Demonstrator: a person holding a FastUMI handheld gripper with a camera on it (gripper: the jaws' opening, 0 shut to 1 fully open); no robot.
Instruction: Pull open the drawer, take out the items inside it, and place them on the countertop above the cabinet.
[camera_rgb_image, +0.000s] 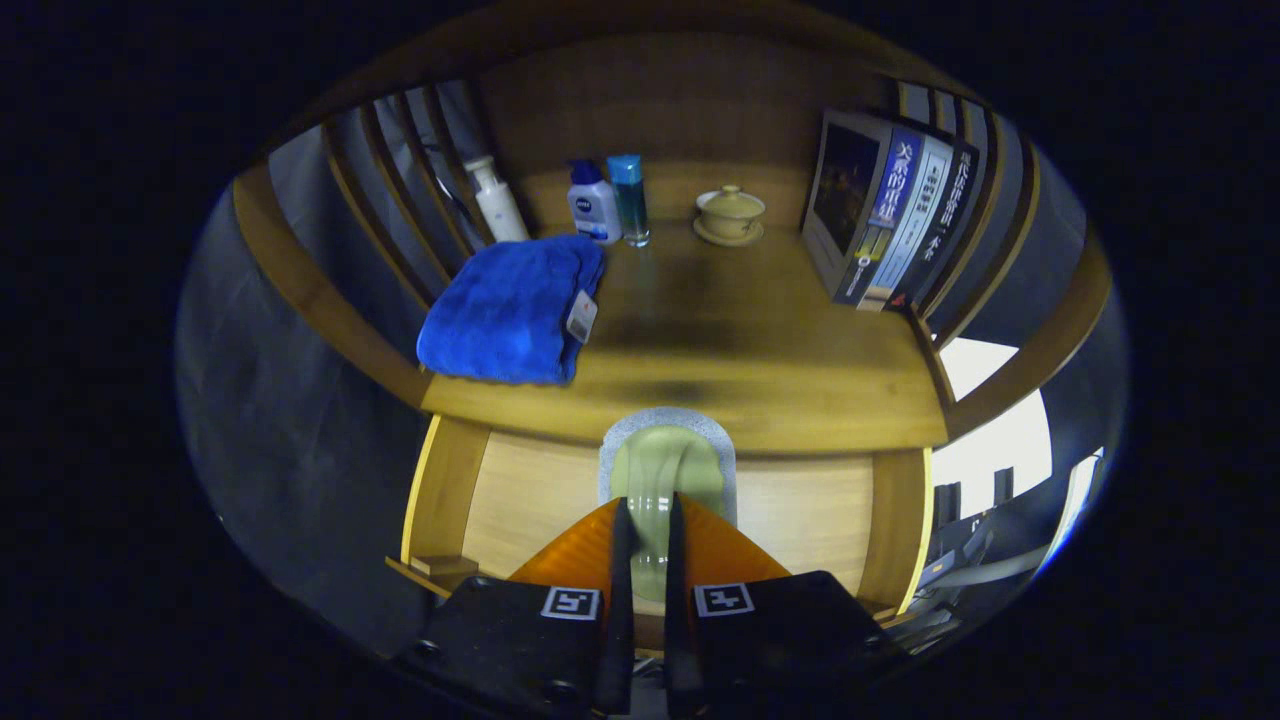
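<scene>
In the gripper view, the tongs (645, 545) were nearly closed, both fingers pinching the near edge of a green dish with a grey rim (668, 470), held over the open drawer (800, 515) just below the front edge of the bench (750, 350). A blue towel (510, 305) lay at the bench's left edge, bottles (605, 200) and a lidded cup (730, 213) along the back. By my judgement the drawer was open and the dish lifted; setting it on the bench remained.
</scene>
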